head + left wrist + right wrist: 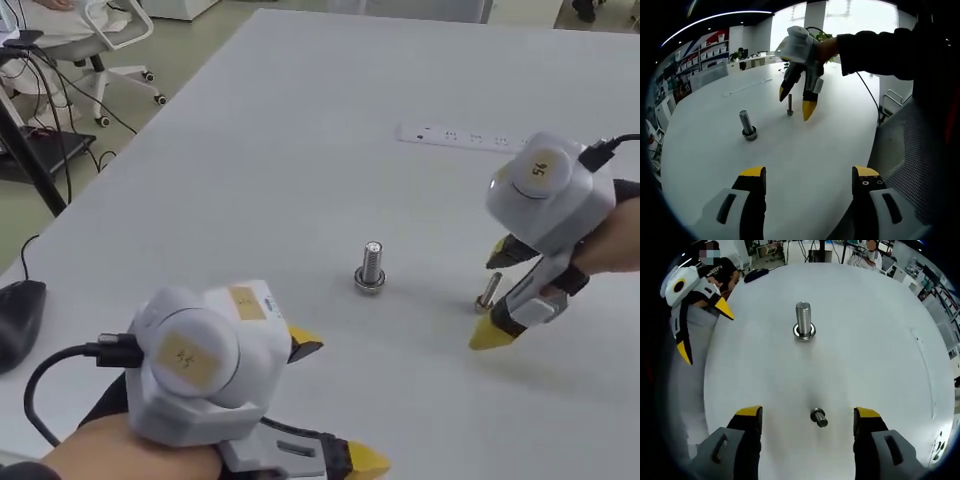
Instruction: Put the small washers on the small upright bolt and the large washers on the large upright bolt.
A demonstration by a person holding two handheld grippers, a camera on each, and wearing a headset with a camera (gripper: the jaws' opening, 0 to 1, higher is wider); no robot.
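The right gripper (808,413) has its yellow-tipped jaws wide apart and grips nothing. The small upright bolt (819,417) stands between them, near the bottom of the right gripper view, and touches neither jaw. Above it, in the upper middle of that view, the large upright bolt (803,319) stands well apart, with a flat metal ring (804,332) round its foot. The left gripper (809,173) is also opened wide and empty, over the bare white table (805,145), at the lower left of the head view.
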